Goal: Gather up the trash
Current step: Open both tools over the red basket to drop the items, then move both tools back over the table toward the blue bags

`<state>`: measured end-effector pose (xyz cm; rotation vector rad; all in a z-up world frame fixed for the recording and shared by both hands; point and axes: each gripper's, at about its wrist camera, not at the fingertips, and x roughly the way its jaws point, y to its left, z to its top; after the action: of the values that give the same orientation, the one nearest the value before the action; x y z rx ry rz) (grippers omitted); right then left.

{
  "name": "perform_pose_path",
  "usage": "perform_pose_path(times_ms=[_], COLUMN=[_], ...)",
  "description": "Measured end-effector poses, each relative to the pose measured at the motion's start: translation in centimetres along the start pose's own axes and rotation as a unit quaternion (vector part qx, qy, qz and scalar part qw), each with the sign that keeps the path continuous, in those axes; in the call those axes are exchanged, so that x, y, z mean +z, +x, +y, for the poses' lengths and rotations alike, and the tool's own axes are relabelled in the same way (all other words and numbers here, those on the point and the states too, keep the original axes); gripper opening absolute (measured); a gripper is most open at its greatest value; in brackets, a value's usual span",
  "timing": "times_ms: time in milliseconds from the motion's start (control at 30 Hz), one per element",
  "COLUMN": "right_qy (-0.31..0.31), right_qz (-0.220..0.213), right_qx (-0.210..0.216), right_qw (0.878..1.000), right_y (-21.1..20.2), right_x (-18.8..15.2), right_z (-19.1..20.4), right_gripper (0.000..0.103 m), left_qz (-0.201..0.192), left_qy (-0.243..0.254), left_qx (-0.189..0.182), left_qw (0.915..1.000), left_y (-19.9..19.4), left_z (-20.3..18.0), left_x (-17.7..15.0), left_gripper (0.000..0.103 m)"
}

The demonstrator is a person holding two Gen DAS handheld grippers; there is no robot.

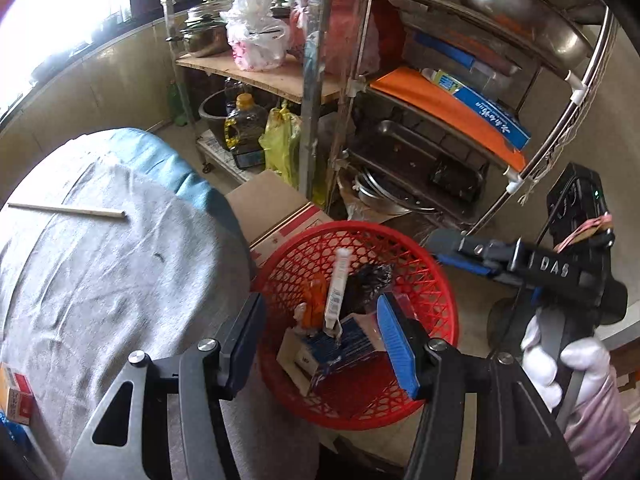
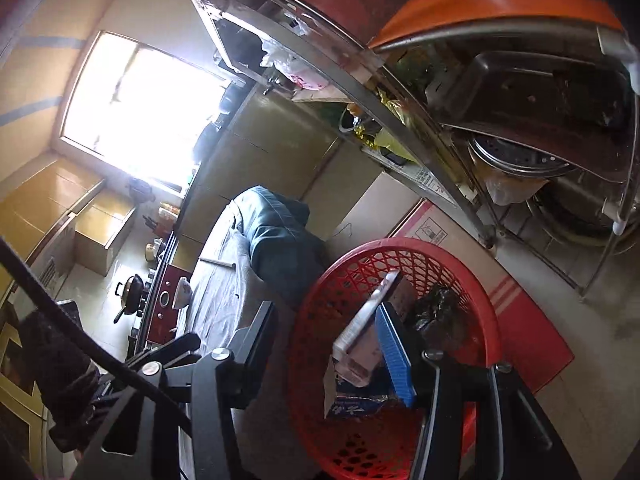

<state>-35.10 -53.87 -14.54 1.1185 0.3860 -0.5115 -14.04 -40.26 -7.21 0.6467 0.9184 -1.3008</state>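
Cluttered metal rack [image 1: 400,92] behind red basket [image 1: 432,276], both tongs apart, empty.

Basket [image 1: 436,276]: on the floor, just beside the cloth-covered surface [image 1: 100,280], to its right in the left wrist view. A cardboard box [image 1: 276,208] sits behind it, between surface and metal rack [image 1: 440,128].

In the basket: a tube [image 1: 336,288] leaning upright, a crumpled bag [image 1: 372,280] to its right, a flat packet [image 1: 340,344] beneath the tube's foot.

On the surface: a stick [image 1: 68,210] at the far side; a small carton [image 1: 16,396] at the near left edge.

Rack: behind the basket; trays and pans on its lower shelves, a long box [image 1: 480,108] on a shelf above them.

Left tongs [image 1: 320,344]: above the basket, near rim. Right tongs [image 2: 324,352]: over the same basket, the tube between its fingers.
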Motion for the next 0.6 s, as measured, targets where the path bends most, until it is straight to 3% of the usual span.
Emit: perform_pose_path(times_ms=[300, 600], right_qy=[-0.013, -0.061], right_qz=[-0.006, 0.003], right_qx=[0.004, 0.017], right_qw=[1.0, 0.998], right_y=[0.0, 0.5], right_x=[-0.2, -2.2], right_z=[1.9, 7.1], right_gripper=[0.055, 0.055], left_qz=[-0.012, -0.05], left_qy=[-0.049, -0.089], left_qx=[0.021, 0.056], left_qw=[0.9985, 0.9932], left_y=[-3.6, -9.0], left_z=[3.6, 6.8], left_x=[-3.1, -7.8], left_gripper=[0.064, 0.067])
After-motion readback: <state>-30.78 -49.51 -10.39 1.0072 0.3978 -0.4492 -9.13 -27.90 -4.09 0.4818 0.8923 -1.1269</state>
